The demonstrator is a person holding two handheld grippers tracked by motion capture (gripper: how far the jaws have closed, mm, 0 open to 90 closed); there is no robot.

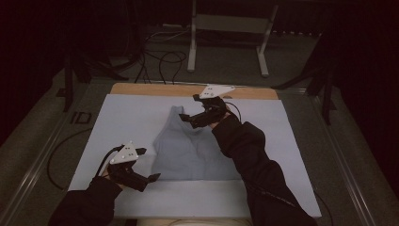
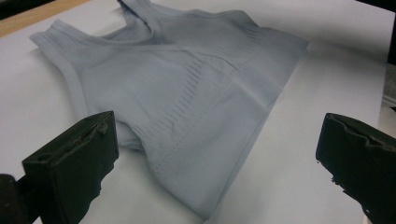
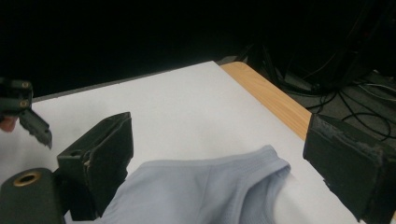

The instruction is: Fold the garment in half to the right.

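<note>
A pale blue sleeveless top (image 1: 186,150) lies flat in the middle of a white sheet (image 1: 127,117), straps toward the far edge. My left gripper (image 1: 149,165) hovers open just off the top's near left corner. Seen from the left gripper view, the top (image 2: 187,84) spreads out ahead of the wide-apart jaws of that gripper (image 2: 212,158), nothing between them. My right gripper (image 1: 188,108) is open over the top's far shoulder area. In the right gripper view a strap and neckline of the top (image 3: 210,191) lie between the spread jaws of the right gripper (image 3: 224,158), untouched.
The sheet covers a wooden table whose bare edge (image 1: 155,88) shows at the far side. Beyond it, cables (image 1: 162,59) trail on the floor by a metal stand (image 1: 226,23). The left gripper (image 3: 28,116) appears at the far left of the right gripper view.
</note>
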